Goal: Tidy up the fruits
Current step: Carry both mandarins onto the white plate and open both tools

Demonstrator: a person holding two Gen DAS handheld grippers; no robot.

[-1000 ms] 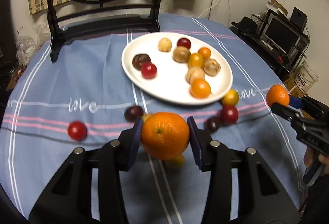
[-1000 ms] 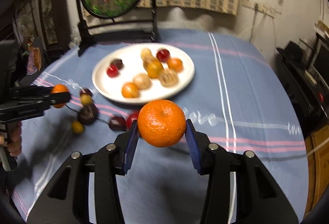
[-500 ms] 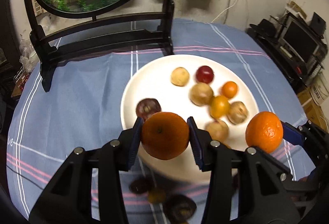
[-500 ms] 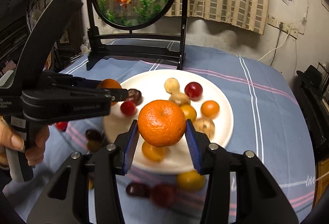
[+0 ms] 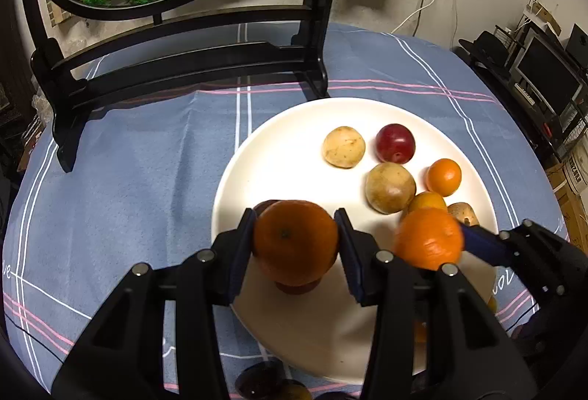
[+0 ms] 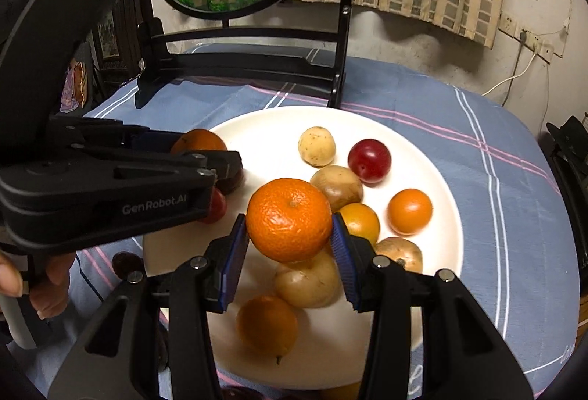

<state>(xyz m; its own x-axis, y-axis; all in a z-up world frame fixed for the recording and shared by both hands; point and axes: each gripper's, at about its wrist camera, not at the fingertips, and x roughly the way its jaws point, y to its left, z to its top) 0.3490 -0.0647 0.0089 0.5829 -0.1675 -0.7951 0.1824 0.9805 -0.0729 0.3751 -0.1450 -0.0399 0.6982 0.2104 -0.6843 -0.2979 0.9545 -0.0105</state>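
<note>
My left gripper is shut on a mandarin and hovers over the near left part of the white plate. My right gripper is shut on a second mandarin above the plate's middle. That second mandarin shows close to the right of the left one. In the right wrist view the left gripper reaches in from the left with its mandarin. On the plate lie tan round fruits, a red plum and small oranges.
A round goldfish picture on a black stand rises just behind the plate. Dark fruits lie on the blue striped cloth at the plate's near edge. A hand holds the left gripper's handle. Shelves with a monitor stand far right.
Both grippers have moved forward from over the cloth to above the plate, each still holding its mandarin. They now sit much closer together.
</note>
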